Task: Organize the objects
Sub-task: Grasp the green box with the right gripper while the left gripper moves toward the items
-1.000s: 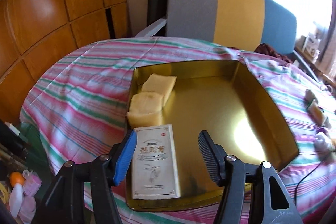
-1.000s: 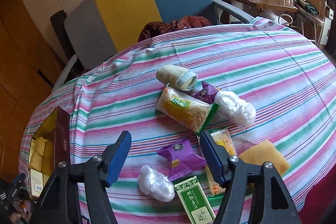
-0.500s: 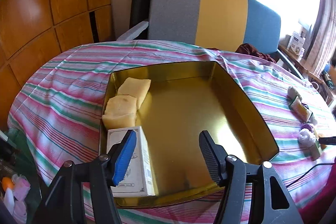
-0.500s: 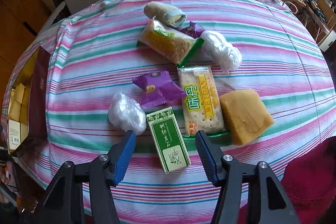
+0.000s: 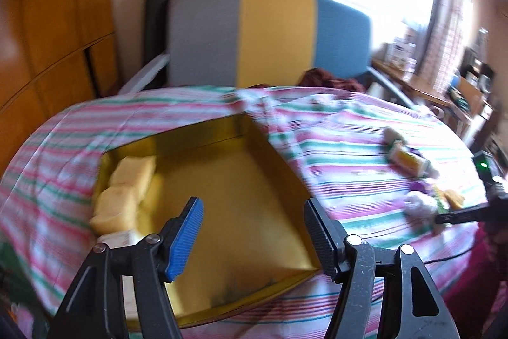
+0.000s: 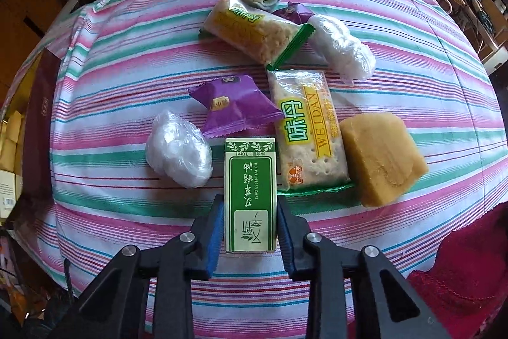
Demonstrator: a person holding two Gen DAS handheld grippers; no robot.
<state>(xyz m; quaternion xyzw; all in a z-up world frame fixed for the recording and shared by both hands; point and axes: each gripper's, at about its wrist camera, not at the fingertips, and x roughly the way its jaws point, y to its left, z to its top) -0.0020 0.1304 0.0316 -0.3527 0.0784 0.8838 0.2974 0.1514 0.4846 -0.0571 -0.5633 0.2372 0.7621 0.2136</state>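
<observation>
In the left wrist view, your left gripper [image 5: 254,235] hangs over the gold tray [image 5: 279,167], jaws spread with nothing between them; they have just been opening a little. Yellow blocks [image 5: 127,189] sit in the tray's far-left corner, a white box [image 5: 119,239] just nearer than them.

In the right wrist view, your right gripper [image 6: 249,239] has just closed and pinches the green box [image 6: 250,196] by its long sides, on the striped tablecloth [image 6: 127,59]. A cracker packet [image 6: 306,129] lies just right of the box, a white wrapped lump [image 6: 179,153] just left, a purple sachet [image 6: 235,105] beyond it.
</observation>
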